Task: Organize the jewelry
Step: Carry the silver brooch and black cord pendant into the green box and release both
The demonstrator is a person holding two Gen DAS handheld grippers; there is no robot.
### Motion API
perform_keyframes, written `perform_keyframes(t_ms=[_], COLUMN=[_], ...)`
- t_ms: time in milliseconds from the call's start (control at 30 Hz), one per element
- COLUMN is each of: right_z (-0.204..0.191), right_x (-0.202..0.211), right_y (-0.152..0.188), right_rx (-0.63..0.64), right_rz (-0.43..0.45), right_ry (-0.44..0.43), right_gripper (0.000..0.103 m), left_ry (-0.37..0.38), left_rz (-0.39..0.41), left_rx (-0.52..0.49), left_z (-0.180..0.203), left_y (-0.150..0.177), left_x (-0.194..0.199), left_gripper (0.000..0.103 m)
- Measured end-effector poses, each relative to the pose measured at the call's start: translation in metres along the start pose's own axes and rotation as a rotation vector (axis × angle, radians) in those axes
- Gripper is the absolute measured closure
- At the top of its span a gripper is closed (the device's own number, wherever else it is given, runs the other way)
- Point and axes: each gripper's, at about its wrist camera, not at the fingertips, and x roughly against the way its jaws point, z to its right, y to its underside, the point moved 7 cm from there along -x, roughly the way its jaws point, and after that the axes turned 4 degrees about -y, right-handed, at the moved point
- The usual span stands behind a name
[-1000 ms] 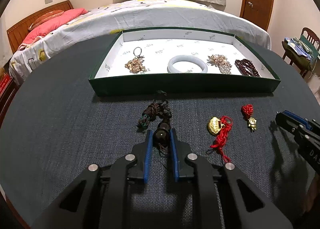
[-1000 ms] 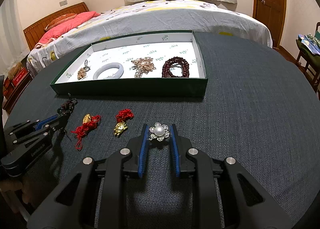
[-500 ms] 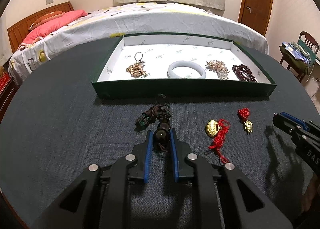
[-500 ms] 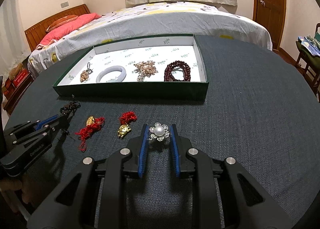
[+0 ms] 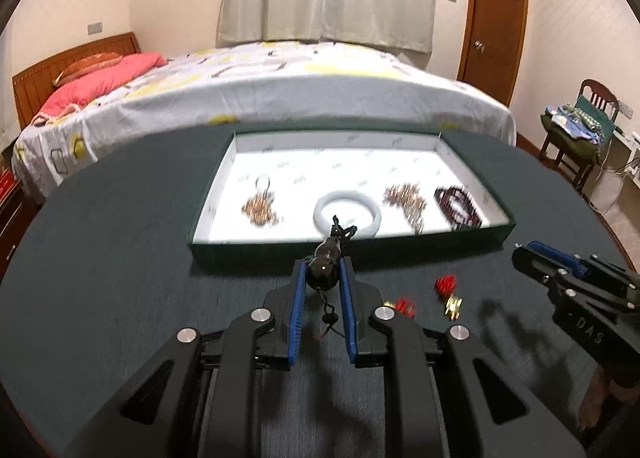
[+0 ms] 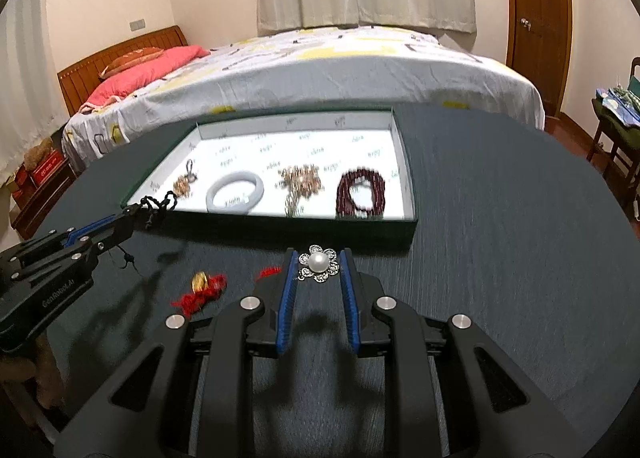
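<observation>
My left gripper is shut on a dark bead pendant with a knotted cord and holds it in the air just in front of the green jewelry tray. My right gripper is shut on a pearl flower brooch, lifted above the table in front of the tray. In the tray lie a gold keyring charm, a white bangle, a gold brooch and a dark red bead bracelet. Two red-tasselled gold charms lie on the table.
The round table has a dark grey cloth. A bed stands right behind it. A chair with clothes is at the far right, and a wooden door behind it.
Both grippers have risen off the table and moved toward the tray, each carrying its piece. The dark pendant now hangs clear of the cloth.
</observation>
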Motion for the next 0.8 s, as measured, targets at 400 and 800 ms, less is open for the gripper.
perform_keyframes(t_ms=[400,800], right_z=[-0.001,0.009], right_x=[-0.014,-0.087], right_y=[-0.073,-0.102], right_rx=[0.036,0.037], right_rz=[0.119,0.091], right_ry=[0.001,0.012], right_gripper=[0.082,0.082], left_ry=[0.007,-0.023], left_rz=[0.086,0.003], left_rx=[-0.009,-0.027], left_z=[0.001,-0.005], left_y=[-0.062,-0.079], left_x=[-0.028,-0.104], left_gripper=[0.085,0.085])
